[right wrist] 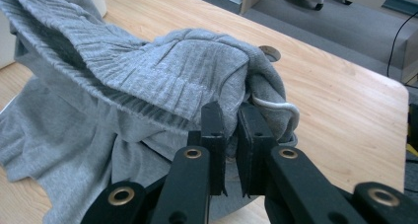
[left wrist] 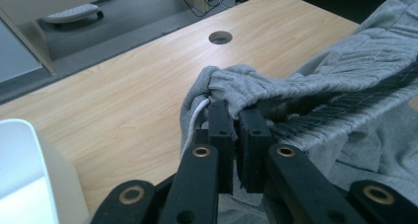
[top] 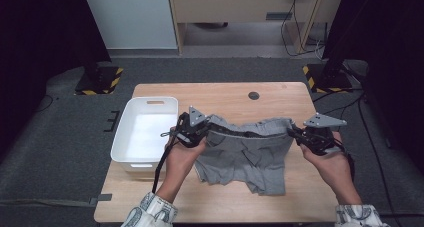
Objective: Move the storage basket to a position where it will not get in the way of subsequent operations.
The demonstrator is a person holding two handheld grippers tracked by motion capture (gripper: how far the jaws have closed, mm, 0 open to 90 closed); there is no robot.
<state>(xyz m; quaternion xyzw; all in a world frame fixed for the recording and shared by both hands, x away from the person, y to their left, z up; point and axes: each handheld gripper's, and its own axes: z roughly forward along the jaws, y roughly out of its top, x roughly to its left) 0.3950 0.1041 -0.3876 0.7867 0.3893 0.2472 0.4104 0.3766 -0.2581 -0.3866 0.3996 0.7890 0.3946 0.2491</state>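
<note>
High view: beside a white rectangular plastic bin (top: 144, 132) at the left edge of the light wooden table (top: 235, 94), the left gripper (top: 192, 129) clamps one end of the waistband of soft grey knit shorts (top: 247, 157); the right gripper (top: 306, 136) pinches the other end. Stretched between them, the legs sag onto the table's middle. Light and limp, the cloth looks best gripped at its thick ribbed waistband.
</note>
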